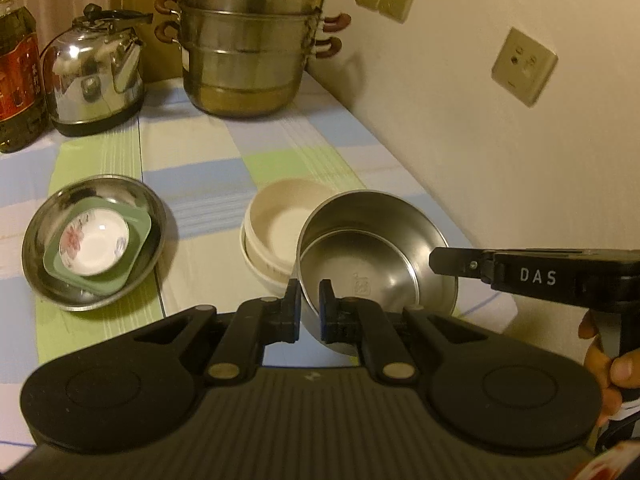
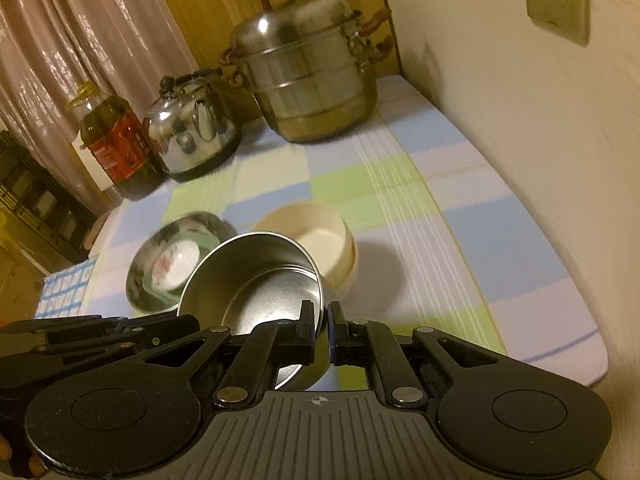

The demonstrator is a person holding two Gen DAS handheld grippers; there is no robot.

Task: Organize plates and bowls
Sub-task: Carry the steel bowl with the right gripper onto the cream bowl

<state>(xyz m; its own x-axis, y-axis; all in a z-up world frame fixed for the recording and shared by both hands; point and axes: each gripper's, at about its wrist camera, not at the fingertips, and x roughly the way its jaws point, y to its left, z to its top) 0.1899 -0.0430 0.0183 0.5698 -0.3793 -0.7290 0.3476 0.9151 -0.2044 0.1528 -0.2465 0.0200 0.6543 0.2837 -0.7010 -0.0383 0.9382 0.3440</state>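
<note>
A steel bowl is held tilted above the table, just right of a stack of cream bowls. My left gripper is shut on its near-left rim. My right gripper is shut on its other rim; in the right wrist view the steel bowl leans left in front of the cream bowls. To the left a shallow steel plate holds a green square dish and a small floral bowl; the plate also shows in the right wrist view.
A steel steamer pot, a kettle and an oil bottle stand at the back of the checked tablecloth. A wall with sockets runs along the right edge.
</note>
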